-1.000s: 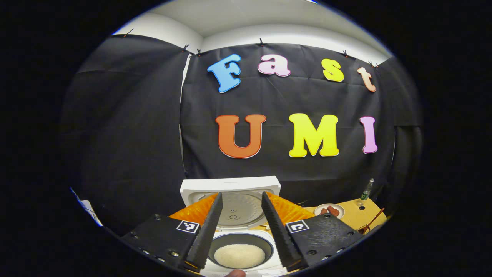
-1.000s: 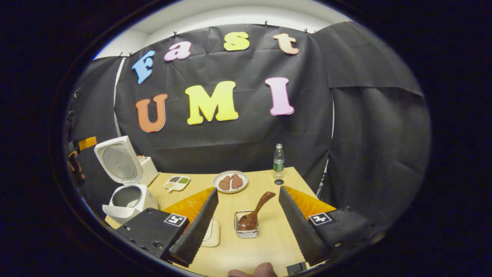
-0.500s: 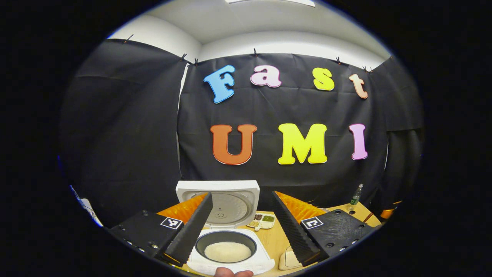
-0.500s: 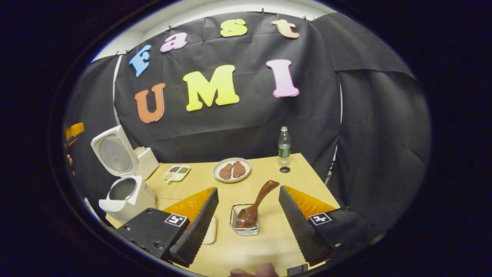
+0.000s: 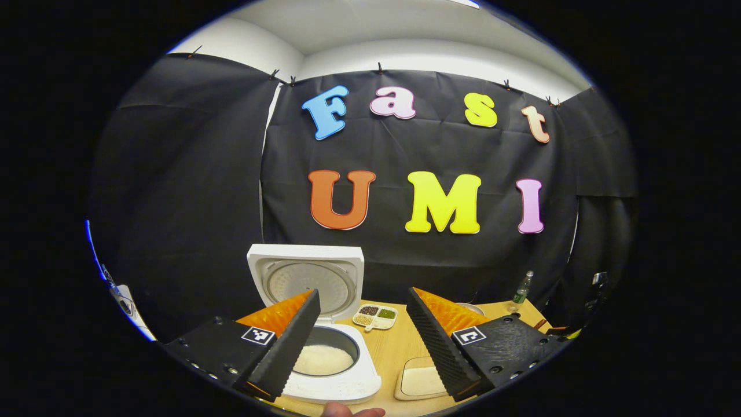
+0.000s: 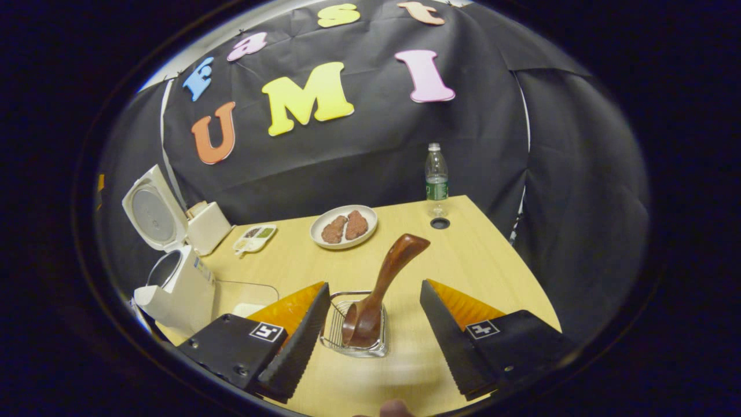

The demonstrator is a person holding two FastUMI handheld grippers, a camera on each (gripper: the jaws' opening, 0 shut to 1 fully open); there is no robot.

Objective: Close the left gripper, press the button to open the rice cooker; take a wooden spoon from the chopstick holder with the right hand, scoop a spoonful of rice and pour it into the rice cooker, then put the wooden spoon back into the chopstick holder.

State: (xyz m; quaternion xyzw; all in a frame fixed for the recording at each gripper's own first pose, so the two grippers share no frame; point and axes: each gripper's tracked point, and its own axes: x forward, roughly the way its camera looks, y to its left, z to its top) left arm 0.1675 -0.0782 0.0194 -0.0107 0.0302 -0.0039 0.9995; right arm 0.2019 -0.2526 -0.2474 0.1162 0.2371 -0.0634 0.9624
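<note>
Hovering my right claw, jaws spread wide and gripping nothing, over the wooden spoon leaning in the chopstick holder near the worktop's front edge; my left claw, equally agape, is facing the open rice cooker.

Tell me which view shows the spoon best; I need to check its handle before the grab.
The right gripper view: the spoon stands in the holder between the open jaws, handle leaning up to the right, whole length clear. The left gripper view gives only a thin dark sliver at the table's far right edge that may be its handle.
</note>
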